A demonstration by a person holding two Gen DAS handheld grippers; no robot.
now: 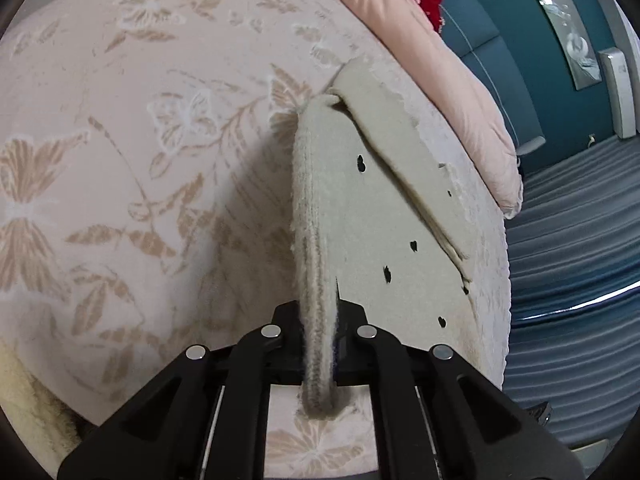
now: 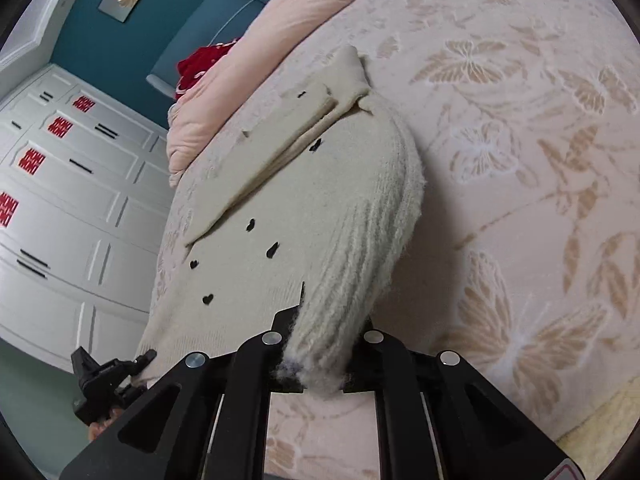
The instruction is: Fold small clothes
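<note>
A cream knit sweater (image 1: 380, 220) with small black hearts lies flat on the bed, one sleeve (image 1: 400, 152) folded across its body. My left gripper (image 1: 320, 312) is shut on the ribbed hem, which stands up as a ridge between the fingers. In the right wrist view the same sweater (image 2: 280, 200) spreads away from me, and my right gripper (image 2: 326, 328) is shut on a fluffy bunch of its ribbed hem. The left gripper (image 2: 108, 380) shows at the lower left, at the sweater's near corner.
The bed cover (image 1: 120, 120) is pale pink with butterfly and leaf patterns. A pink duvet (image 2: 248, 60) and a red cloth (image 2: 200, 64) lie at the head end by a teal headboard (image 1: 500, 60). White wardrobe doors (image 2: 60, 200) stand beyond the bed's edge.
</note>
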